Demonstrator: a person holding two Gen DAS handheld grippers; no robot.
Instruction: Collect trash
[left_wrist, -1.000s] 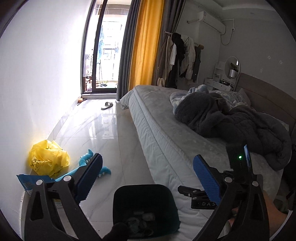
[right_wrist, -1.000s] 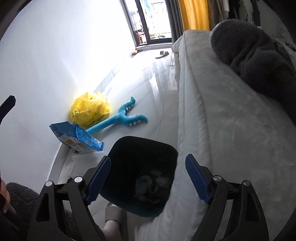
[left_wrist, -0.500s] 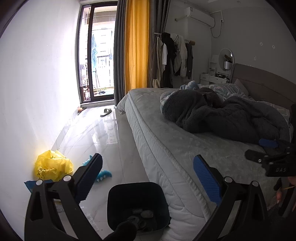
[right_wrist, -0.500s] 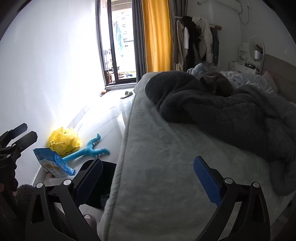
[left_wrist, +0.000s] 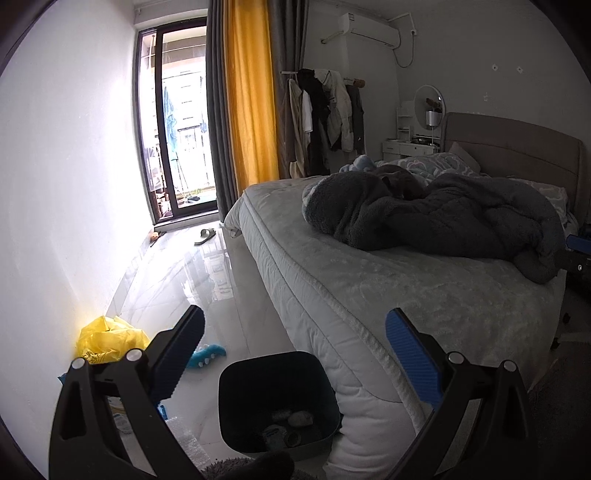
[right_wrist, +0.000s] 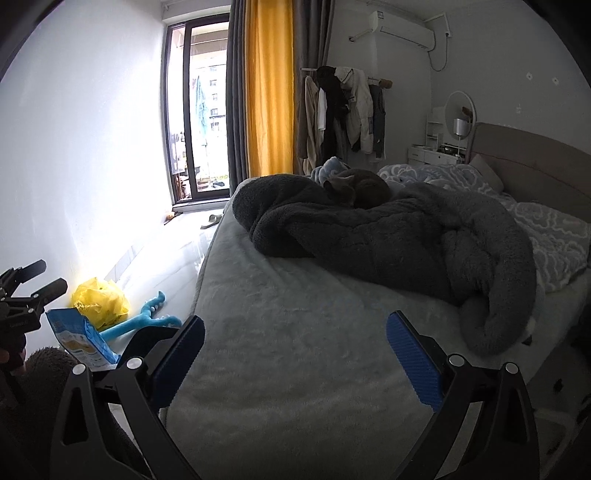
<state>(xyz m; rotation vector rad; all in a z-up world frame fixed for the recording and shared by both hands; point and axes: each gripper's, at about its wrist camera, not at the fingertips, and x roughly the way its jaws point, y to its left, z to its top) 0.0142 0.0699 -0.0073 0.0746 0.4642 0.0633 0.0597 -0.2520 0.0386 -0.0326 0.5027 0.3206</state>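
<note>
Left wrist: tongs (left_wrist: 293, 360) spread, empty, now raised from black bin (left_wrist: 277, 402) toward bed (left_wrist: 369, 280); bin holds scraps beside mattress | Right wrist: tongs (right_wrist: 295, 363) spread, empty, swung off bin onto bed; yellow bag (right_wrist: 99, 301), blue packet (right_wrist: 79, 341) remain on glossy floor (right_wrist: 177, 254) by wall, uncollected.

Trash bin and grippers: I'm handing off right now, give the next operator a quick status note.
Left gripper: open, empty, above the floor beside the bed.
Right gripper: open, empty, over the bed.
Trash bin: on the floor against the bed, a few pieces already inside.
Left to collect, by the wall: yellow plastic bag and blue snack packet. The blue toy beside them may not be trash.
</note>
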